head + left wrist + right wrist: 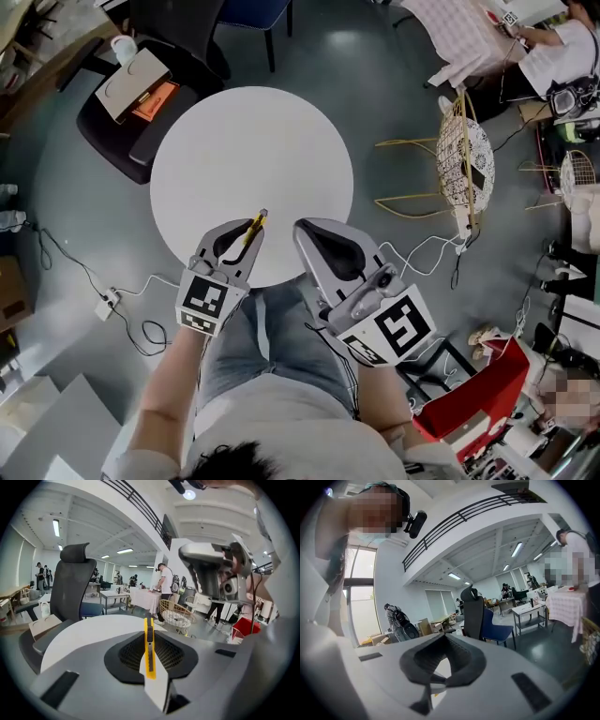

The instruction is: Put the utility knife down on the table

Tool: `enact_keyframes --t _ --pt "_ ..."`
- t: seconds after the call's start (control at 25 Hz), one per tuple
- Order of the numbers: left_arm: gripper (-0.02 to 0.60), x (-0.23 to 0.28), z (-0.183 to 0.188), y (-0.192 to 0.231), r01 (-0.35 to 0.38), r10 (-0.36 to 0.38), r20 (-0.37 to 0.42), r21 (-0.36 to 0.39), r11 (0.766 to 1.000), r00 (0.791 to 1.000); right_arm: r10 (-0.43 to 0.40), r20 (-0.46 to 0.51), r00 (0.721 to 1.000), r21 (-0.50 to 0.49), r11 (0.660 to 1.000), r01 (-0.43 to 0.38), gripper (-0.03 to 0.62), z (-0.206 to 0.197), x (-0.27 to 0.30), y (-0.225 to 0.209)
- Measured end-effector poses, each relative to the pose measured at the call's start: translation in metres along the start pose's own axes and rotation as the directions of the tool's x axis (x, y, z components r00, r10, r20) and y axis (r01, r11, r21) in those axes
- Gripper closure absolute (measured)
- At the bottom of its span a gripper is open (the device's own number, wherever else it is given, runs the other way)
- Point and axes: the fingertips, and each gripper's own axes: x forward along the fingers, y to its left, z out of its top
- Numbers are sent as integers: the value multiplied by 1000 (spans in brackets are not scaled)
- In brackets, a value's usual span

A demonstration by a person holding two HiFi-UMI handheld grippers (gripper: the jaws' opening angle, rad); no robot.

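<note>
Person's hair + shirt fill the bottom of head view, closest to cam; lap just past that, both grippers held above it at the near rim of the round white table (pixel 246 150). Left gripper (pixel 246 242) is clamped on the utility knife (pixel 257 223). The yellow body is pinched between the pads, and left gripper view shows it dead centre in the jaws with the black slider facing up. Knife's long axis runs in line w/ the gripper, free end pointing away from the person and slightly right, twd table centre. That end is already over the table's near edge, while the gripper body straddles the rim. Height above the top is hard to read; left gripper view looks across the tabletop at a low angle, so prob. not far up, but can't confirm. Right gripper (pixel 307 232) has its jaws pressed together w/ nothing between them, sits just beside the left one, and isn't touching the knife. Key relation: table lies straight ahead and below along the knife's own axis, bare white surface w/ nothing in the way. So next move prob. needs a short push fwd + down by the left hand, laying the knife flat before the jaws let go. Left does the work, right not needed.
</note>
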Motion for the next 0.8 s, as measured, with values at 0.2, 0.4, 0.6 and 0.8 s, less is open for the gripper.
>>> enact_keyframes --t 0.2,0.4,0.6,0.8 --pt "514 20 -48 3 -24 24 -122 4 1000 992 -5 -15 1000 41 999 5 586 -18 -6 -12" --pt "514 30 -82 5 -37 43 -221 30 999 974 -12 -32 999 71 997 14 586 -33 -13 -19" --pt "514 35 -107 3 -42 54 -285 48 998 957 -14 -35 999 83 996 17 586 -41 -19 -21" --pt "514 41 -122 2 -37 59 -337 71 997 940 -22 -39 999 96 995 26 586 -46 -24 -24"
